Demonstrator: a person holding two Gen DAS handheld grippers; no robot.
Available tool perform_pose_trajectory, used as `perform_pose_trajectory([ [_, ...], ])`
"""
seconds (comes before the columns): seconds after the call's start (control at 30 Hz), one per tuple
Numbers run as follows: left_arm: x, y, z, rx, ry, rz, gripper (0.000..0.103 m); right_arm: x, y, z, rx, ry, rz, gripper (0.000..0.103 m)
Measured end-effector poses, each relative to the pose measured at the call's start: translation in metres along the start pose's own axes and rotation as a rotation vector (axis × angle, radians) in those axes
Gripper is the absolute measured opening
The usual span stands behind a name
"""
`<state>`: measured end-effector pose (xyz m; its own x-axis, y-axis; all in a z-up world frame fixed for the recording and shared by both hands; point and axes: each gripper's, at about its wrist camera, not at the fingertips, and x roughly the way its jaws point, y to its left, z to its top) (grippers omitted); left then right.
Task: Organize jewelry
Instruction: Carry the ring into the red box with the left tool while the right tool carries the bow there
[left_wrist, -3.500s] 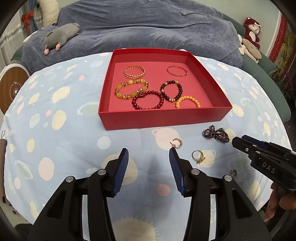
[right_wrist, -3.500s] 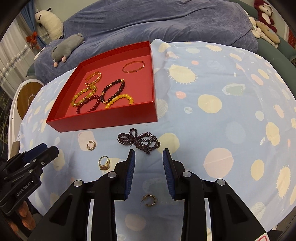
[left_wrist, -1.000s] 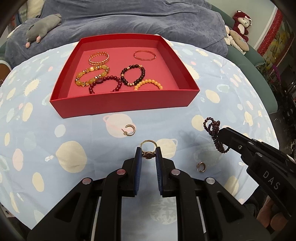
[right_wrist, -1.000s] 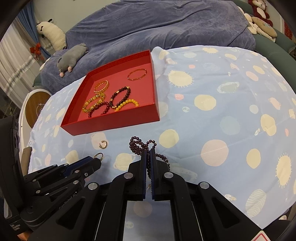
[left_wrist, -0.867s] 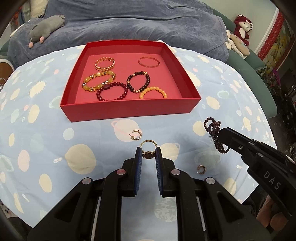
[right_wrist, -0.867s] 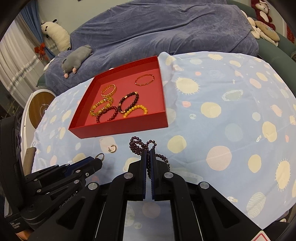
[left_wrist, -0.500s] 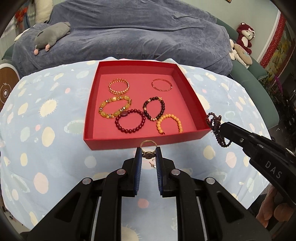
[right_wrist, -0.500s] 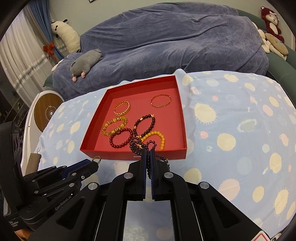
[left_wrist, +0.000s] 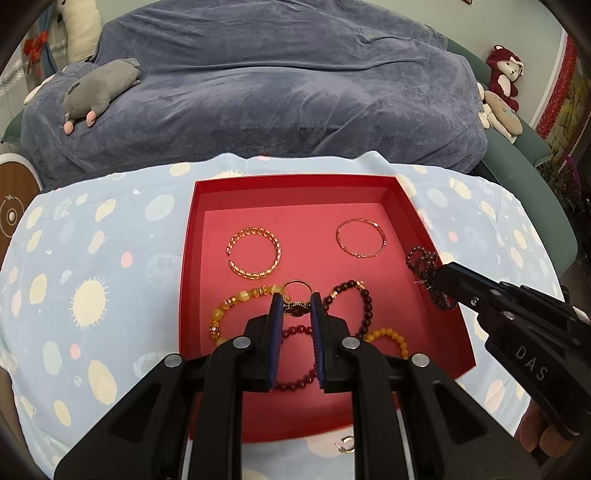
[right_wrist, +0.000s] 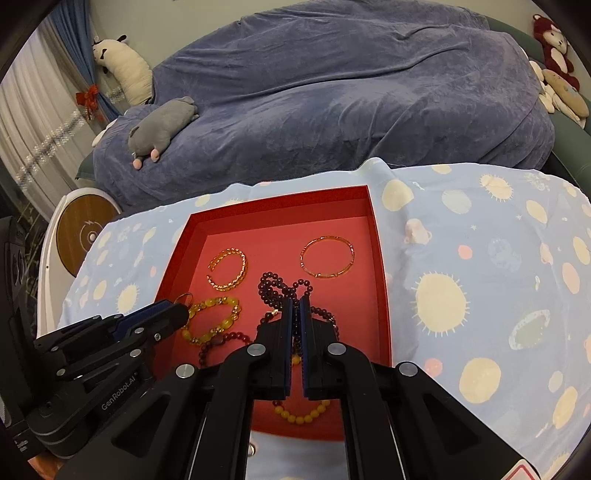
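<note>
Left gripper was seen closed on a gold ring, pinched at its dark-stoned head, above the red tray. Right gripper was clamped on a dark beaded strand, which drooped in loops over the tray floor. The ring was judged light, rigid and slippery, best taken across the setting. The strand was judged limp and apt to swing; a bunched middle hold seemed safest.

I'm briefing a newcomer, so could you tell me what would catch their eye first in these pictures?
The red tray on the spotted blue cloth, with beaded bracelets lying inside. Above it, the left gripper pinches a gold ring, and the right gripper holds a dark garnet bead strand.
</note>
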<state>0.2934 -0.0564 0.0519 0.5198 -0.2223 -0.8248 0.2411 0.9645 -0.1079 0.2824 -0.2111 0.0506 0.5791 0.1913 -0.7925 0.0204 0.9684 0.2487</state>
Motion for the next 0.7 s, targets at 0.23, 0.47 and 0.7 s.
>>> perform_pose_trajectory([
  [0.23, 0.034, -0.001, 0.018, 0.014, 0.027, 0.019, 0.015, 0.034, -0.002, 0.012, -0.011, 0.037, -0.012, 0.004],
  [0.47, 0.055, -0.001, 0.022, 0.021, 0.049, 0.024, 0.015, 0.054, -0.001, 0.016, -0.025, 0.060, -0.015, 0.004],
  [0.7, 0.062, 0.000, 0.023, 0.026, 0.053, 0.033, 0.015, 0.063, 0.005, 0.017, -0.038, 0.069, -0.012, 0.004],
])
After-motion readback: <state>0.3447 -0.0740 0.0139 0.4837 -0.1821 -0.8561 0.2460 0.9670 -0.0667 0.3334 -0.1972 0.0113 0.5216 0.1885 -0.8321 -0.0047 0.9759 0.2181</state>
